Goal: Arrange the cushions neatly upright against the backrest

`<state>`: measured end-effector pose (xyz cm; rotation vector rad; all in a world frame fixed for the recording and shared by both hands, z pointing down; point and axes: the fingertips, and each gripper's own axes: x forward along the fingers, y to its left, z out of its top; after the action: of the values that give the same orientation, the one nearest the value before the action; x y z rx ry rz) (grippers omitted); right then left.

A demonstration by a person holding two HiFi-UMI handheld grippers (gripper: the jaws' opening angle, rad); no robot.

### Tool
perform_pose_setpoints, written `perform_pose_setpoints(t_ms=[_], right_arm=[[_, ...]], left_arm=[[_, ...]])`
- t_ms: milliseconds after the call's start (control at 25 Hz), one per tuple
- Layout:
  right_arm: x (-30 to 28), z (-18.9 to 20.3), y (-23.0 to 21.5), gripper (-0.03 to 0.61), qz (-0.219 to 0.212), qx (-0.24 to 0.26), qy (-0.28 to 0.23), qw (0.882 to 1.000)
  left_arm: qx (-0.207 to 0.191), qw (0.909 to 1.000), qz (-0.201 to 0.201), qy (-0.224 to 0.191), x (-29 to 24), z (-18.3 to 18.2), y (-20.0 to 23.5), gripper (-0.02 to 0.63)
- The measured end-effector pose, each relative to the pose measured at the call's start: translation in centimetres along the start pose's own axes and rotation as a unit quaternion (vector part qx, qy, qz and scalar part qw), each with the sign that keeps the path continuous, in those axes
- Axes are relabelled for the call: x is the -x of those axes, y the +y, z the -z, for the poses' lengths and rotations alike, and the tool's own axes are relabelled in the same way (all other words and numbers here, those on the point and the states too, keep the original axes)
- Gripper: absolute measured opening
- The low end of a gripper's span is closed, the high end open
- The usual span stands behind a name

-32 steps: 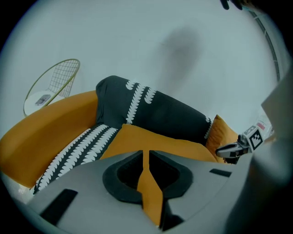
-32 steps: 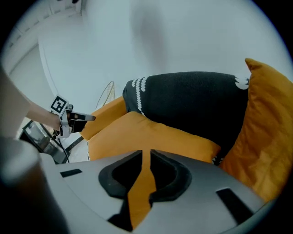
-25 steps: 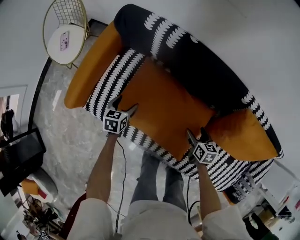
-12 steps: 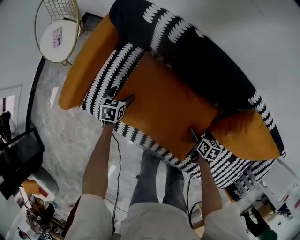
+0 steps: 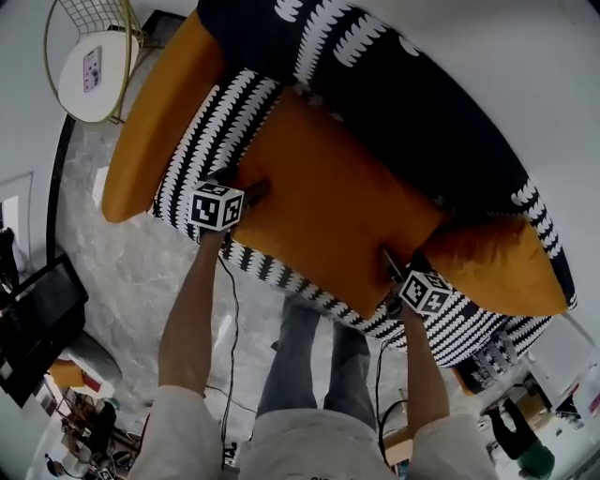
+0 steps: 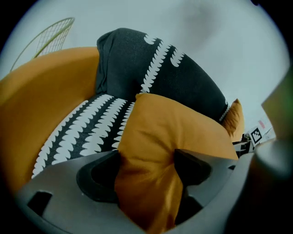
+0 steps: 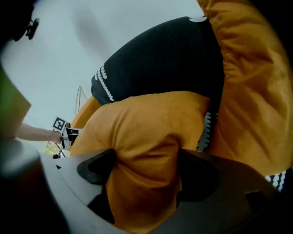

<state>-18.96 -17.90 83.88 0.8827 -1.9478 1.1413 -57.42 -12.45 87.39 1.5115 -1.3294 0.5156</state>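
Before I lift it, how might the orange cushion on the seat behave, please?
The orange cushion will probably sag and fold, since its corners bunch softly. It looks puffy, so likely light. Its matte weave should resist slipping.

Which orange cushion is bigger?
The large orange fabric cushion spanning the middle of the black-and-white sofa; the smaller orange cushion sits at its right end.

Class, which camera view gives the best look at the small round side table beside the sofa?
The head view: it shows the side table from above, white top and gold wire back. The left gripper view catches only its wire back; the right gripper view, a distant sliver.
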Motion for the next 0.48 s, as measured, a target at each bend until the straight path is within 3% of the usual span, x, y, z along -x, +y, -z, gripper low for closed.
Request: perform_pose_setpoints(t_ms=[80,280,360,480], right_arm=[[-0.4,-0.1,0.3,0.44,-0.004,0.006,0.001,1.0],[0.4,-0.3,2.0,0.261,-0.021,0.038,-0.009,0.999],[0.7,-0.4,2.7,0.208,-0.026,0.05,-0.008,0.998],[1.0,-0.3,3.1,0.178,-0.023,0.067,-0.012,0.997]], left_arm=[[0.002,0.9999,0.015,0.006,-0.5,0.1,-0.2,0.392],[-0.042,0.9982,0.042,0.011,0.0,-0.3,-2.4,0.171],[-0.051,0.9976,0.046,0.004,0.6,-0.6,-2.9,0.118],[-0.049,0.9974,0.051,-0.012,1.4,-0.7,-3.1,0.081]])
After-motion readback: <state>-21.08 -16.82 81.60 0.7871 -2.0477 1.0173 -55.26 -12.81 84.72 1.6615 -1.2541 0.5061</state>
